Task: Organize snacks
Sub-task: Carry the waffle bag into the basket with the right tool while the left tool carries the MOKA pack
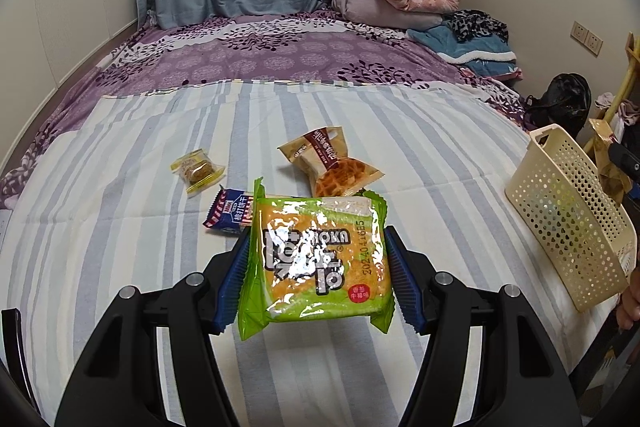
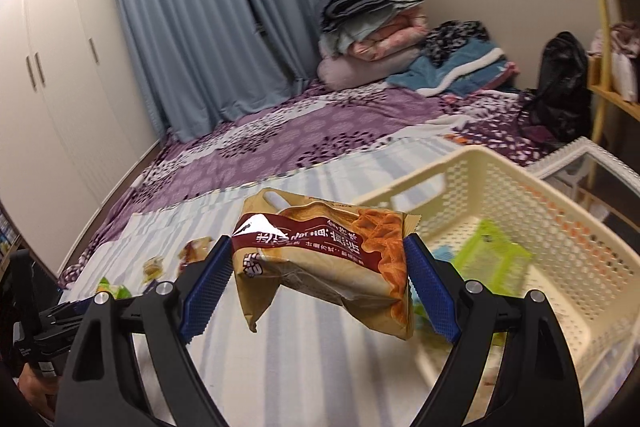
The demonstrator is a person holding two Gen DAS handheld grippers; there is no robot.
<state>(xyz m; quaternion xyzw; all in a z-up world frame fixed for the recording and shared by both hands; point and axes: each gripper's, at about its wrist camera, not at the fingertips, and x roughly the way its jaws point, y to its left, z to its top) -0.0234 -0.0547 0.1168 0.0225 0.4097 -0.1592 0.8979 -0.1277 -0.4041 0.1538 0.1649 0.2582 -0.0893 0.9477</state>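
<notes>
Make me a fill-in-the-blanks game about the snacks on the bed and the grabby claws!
1. The left gripper holds a snack packet whose wrapper is mostly ____.
2. The right gripper holds a ____ waffle packet.
3. The cream basket already has a ____ packet inside.
4. The small yellow snack lies on the ____ sheet.

Missing words: green; brown; green; striped

Striped bed [image 1: 120, 227], 3 snacks [image 1: 328, 163], basket [image 1: 568, 219]
</notes>
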